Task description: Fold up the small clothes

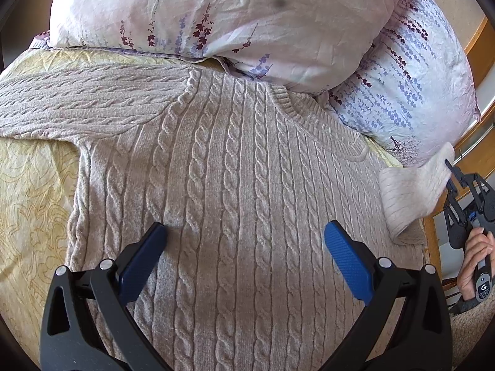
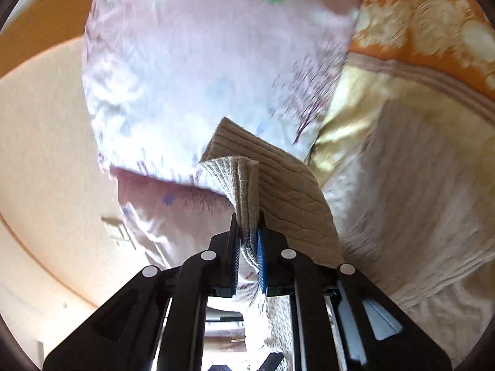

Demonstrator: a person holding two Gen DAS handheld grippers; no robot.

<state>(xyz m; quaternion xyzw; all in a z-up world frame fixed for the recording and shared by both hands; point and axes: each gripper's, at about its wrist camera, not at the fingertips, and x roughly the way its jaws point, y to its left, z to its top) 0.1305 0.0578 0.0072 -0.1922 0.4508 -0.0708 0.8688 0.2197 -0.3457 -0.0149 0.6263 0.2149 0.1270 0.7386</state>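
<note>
A: On the bed, in the left wrist view, what lies under the left gripper point(image 1: 246, 235)?

B: A cable-knit sweater point(image 1: 235, 167), spread flat on the yellow sheet point(image 1: 34, 191), its collar at the far side against a flowered pillow point(image 1: 247, 18). The jaws are spread wide with nothing between them; the sweater's body lies just beyond and below the blue pads. I'd judge this gripper waits there to steady the cloth.

A: And at the right edge?

B: The sleeve cuff point(image 1: 417, 185) is raised off the bed, pinched by the right gripper point(image 1: 450, 174), which a hand point(image 1: 476, 259) holds.

A: The right wrist view?

B: It is blurred. The right gripper point(image 2: 248, 241) has its jaws pressed together on the ribbed cuff point(image 2: 244, 191), which stands up between the pads, pillow point(image 2: 201, 61) behind. Probably lifted so the sleeve can fold across the body.
</note>
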